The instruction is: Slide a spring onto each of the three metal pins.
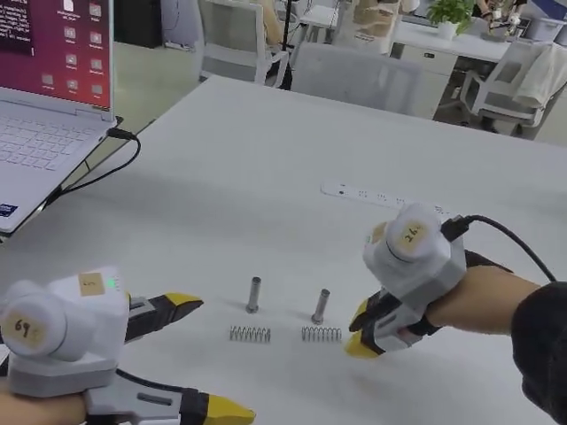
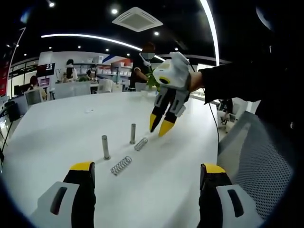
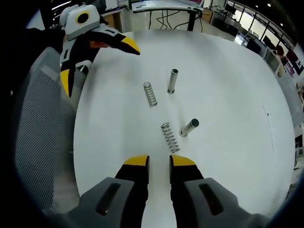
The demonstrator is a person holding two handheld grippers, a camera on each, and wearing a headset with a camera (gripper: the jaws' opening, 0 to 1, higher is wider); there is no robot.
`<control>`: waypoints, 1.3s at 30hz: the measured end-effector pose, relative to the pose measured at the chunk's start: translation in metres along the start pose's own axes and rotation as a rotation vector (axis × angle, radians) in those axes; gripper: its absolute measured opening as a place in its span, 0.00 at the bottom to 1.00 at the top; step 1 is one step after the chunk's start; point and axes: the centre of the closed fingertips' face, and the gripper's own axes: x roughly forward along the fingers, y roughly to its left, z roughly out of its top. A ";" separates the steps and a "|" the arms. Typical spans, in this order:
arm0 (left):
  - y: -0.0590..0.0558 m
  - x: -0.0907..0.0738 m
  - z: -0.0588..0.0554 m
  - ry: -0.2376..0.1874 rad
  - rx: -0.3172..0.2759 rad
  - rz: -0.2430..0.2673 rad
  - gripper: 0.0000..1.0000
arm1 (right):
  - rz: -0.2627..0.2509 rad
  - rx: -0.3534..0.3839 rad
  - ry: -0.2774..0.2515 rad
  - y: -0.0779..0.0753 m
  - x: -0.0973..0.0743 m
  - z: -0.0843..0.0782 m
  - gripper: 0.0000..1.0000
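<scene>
Right gripper (image 1: 359, 335), lower right of head view: jaws slightly apart, empty, just beside spring (image 1: 321, 334) lying on tabletop (image 1: 266, 177). Left gripper (image 1: 213, 359), lower left: jaws wide, empty. Best: pinch spring near one end, stand upright, align over pin (image 1: 321, 306) above it.

1. The left gripper (image 1: 205, 359) lies low and roughly level. Its jaws are spread wide, with nothing between the fingertips.
2. The right gripper (image 1: 361, 330) tilts downward, its yellow fingertips (image 3: 137, 162) aimed down and across toward the left gripper's.
3. Its jaws are drawn almost together, leaving only a narrow empty gap.
4. The right hand (image 1: 478, 301) grips the body behind those fingers. The wrist is bare, and a dark sleeve (image 1: 542, 341) starts further back.
5. The two pairs of fingertips face each other, well apart.
</scene>
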 end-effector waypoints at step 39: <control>0.004 -0.005 -0.013 0.015 -0.040 0.021 0.83 | 0.039 -0.105 0.078 -0.007 0.035 -0.009 0.08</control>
